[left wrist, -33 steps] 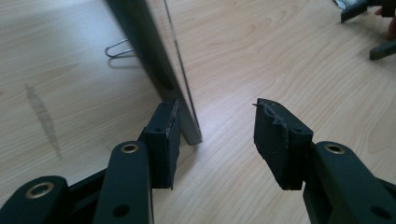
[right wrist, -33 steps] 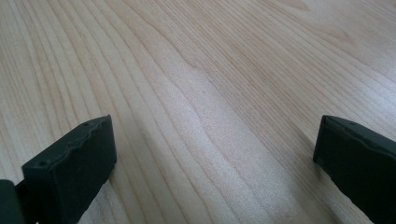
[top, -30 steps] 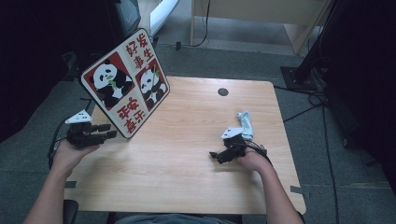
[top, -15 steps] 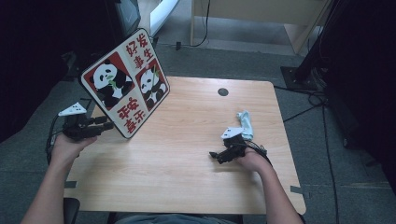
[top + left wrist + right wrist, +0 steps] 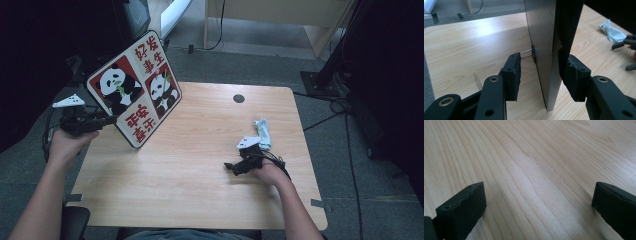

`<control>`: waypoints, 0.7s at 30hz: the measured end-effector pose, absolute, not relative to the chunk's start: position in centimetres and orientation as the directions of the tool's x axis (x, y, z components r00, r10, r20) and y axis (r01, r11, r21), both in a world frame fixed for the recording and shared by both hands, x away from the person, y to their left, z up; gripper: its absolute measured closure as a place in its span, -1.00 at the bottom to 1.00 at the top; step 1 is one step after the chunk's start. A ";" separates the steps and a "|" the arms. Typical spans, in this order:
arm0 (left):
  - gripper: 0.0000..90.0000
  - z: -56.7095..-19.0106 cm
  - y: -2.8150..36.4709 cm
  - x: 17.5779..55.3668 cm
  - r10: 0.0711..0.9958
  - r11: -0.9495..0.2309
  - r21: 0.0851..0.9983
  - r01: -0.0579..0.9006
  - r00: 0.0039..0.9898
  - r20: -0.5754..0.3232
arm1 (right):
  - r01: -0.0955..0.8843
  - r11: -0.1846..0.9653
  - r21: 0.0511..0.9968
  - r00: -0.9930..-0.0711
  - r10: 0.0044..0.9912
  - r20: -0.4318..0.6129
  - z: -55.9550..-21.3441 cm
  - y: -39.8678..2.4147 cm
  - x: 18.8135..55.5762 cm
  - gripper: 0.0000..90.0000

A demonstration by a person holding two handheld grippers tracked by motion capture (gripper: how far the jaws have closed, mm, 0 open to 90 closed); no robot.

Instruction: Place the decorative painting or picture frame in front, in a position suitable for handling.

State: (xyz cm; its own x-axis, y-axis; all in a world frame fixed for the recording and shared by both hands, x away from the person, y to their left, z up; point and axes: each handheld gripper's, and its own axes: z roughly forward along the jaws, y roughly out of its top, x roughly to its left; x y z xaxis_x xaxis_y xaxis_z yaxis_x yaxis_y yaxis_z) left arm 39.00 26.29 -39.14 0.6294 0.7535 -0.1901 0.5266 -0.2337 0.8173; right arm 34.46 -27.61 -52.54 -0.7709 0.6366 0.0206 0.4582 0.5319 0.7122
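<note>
Panda board [image 5: 134, 95], red-black-white with characters, stands tilted in left tool [image 5: 107, 120].

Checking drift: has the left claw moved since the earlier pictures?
Yes. The left claw moved left and farther off the light wooden table, off its left edge.

The table [image 5: 200, 170] is pale wood with fine, wavy grain and a smooth, faintly sheeny finish. The board [image 5: 135, 92] has a glossy printed face in red, white and black; its back [image 5: 541, 45] is smooth grey with a dull sheen, carrying a thin metal wire clip [image 5: 527, 53]. The jaws look like matt black plastic with rough-edged pads [image 5: 514, 75]. Near the table's right edge, the cloth [image 5: 263, 132] is pale, soft and crumpled.
</note>
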 end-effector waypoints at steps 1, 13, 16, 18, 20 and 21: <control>0.16 -38.8 26.2 39.0 0.752 -0.235 0.819 0.523 0.632 -0.189 | 0.459 0.531 0.712 -0.770 0.637 0.022 -52.5 -27.6 34.4 -1.00; 0.16 -34.4 26.2 39.8 0.747 -0.245 0.822 0.514 0.641 -0.178 | 0.459 0.531 0.712 -0.770 0.638 0.021 -52.5 -27.6 34.4 -1.00; 0.15 -33.6 26.0 40.3 0.748 -0.254 0.815 0.521 0.640 -0.176 | 0.459 0.530 0.713 -0.769 0.639 0.020 -52.5 -27.6 34.4 -1.00; 0.15 -33.1 25.8 40.6 0.748 -0.266 0.808 0.526 0.641 -0.171 | 0.459 0.531 0.712 -0.769 0.639 0.020 -52.5 -27.6 34.3 -1.00; 0.15 -32.6 25.6 41.0 0.744 -0.273 0.807 0.523 0.647 -0.168 | 0.457 0.531 0.713 -0.770 0.638 0.019 -52.5 -27.6 34.4 -1.00; 0.15 -32.6 25.6 41.0 0.744 -0.273 0.807 0.523 0.647 -0.168 | 0.457 0.531 0.713 -0.770 0.638 0.019 -52.5 -27.6 34.4 -1.00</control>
State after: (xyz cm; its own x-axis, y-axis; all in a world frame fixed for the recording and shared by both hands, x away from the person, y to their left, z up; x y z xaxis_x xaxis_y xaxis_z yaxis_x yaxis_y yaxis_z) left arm 40.98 25.58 -32.57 0.6468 0.7440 -0.1677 0.5233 -0.2731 0.8072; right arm 34.35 -27.64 -52.54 -0.7701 0.6377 0.0190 0.4574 0.5311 0.7132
